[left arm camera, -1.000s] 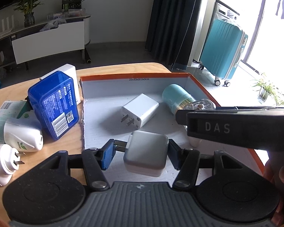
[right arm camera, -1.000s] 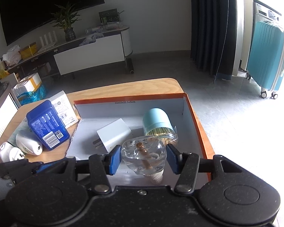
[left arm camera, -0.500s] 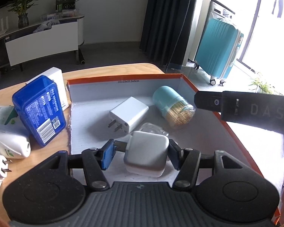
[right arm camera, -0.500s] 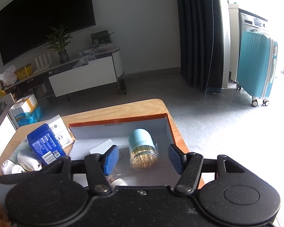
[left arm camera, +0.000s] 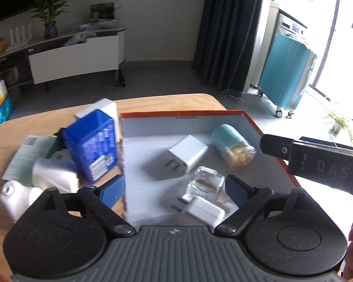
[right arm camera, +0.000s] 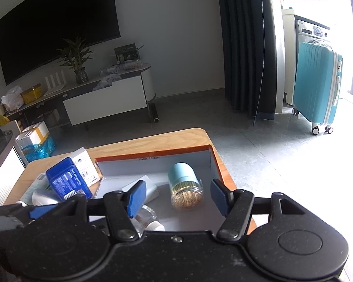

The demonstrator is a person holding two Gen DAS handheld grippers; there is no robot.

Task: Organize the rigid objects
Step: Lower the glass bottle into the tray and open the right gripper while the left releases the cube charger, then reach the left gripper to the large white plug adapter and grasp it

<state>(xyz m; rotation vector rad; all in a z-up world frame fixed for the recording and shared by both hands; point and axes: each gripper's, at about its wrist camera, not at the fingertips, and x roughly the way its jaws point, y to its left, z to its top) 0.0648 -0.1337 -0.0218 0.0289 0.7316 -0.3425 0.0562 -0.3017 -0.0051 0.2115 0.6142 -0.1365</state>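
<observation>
On the left of the wooden desk [left arm camera: 153, 103], outside the box, lie a white plug-in device [left arm camera: 16, 195], a white bottle-shaped item [left arm camera: 55, 176] over a pale green leaflet [left arm camera: 23, 155], and a blue tin [left arm camera: 91, 145] leaning against a white carton [left arm camera: 106, 107]; this part of the left wrist view is blurred. Next comes the orange-rimmed box [left arm camera: 254, 122] with its grey floor. The left gripper [left arm camera: 175, 189] hangs over the box's near edge, its fingers opening wide with nothing pressed between them: the small white charger [left arm camera: 202, 211] lies free on the box floor below, prongs pointing left. Touching it from behind is a clear glass bottle [left arm camera: 206, 184]. Farther back rests a second white charger [left arm camera: 188, 152], and to its right a teal-capped jar of toothpicks [left arm camera: 233, 148] lies on its side. At the right, the right gripper [right arm camera: 176, 196] is raised above the box, its fingers spreading and empty, the jar showing well below them.
</observation>
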